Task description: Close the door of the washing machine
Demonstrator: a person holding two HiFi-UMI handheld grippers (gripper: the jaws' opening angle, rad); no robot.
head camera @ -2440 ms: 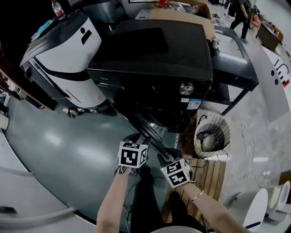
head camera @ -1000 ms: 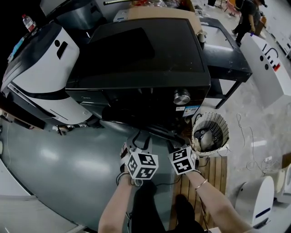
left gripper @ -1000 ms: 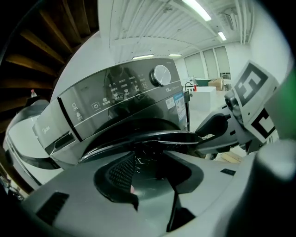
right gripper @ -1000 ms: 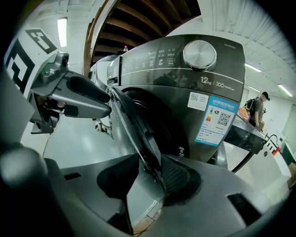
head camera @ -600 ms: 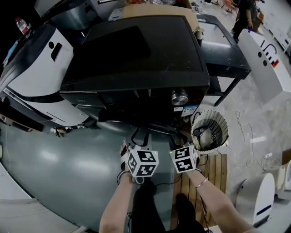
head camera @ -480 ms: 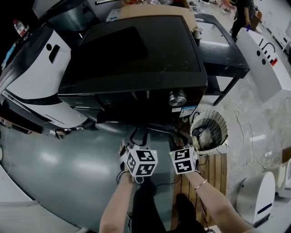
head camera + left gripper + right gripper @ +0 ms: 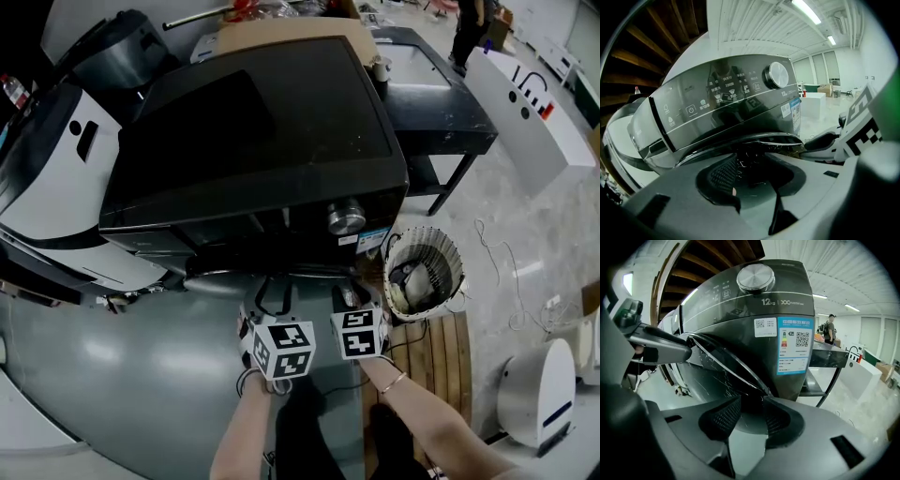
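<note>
The black front-loading washing machine [image 7: 253, 122] fills the head view, its silver knob [image 7: 345, 217] at the front right. Its round door [image 7: 272, 277] lies close against the front; I cannot tell whether it is latched. My left gripper [image 7: 272, 298] and right gripper [image 7: 345, 298] stand side by side right at the door. In the left gripper view the gripper [image 7: 752, 176] is open and empty, with the door rim [image 7: 754, 140] just ahead. In the right gripper view the gripper [image 7: 749, 420] is also open, and the door's chrome rim [image 7: 726, 362] curves just beyond it.
A wire basket [image 7: 422, 272] stands right of the machine over a wooden slat mat [image 7: 431, 347]. A white and black appliance [image 7: 56, 178] is on the left, a dark table [image 7: 431, 103] at the back right. A person [image 7: 828, 331] stands far off.
The door has swung from wide open to nearly flat against the machine's front. Both grippers have moved in toward the machine with it, and the right one has rolled.
</note>
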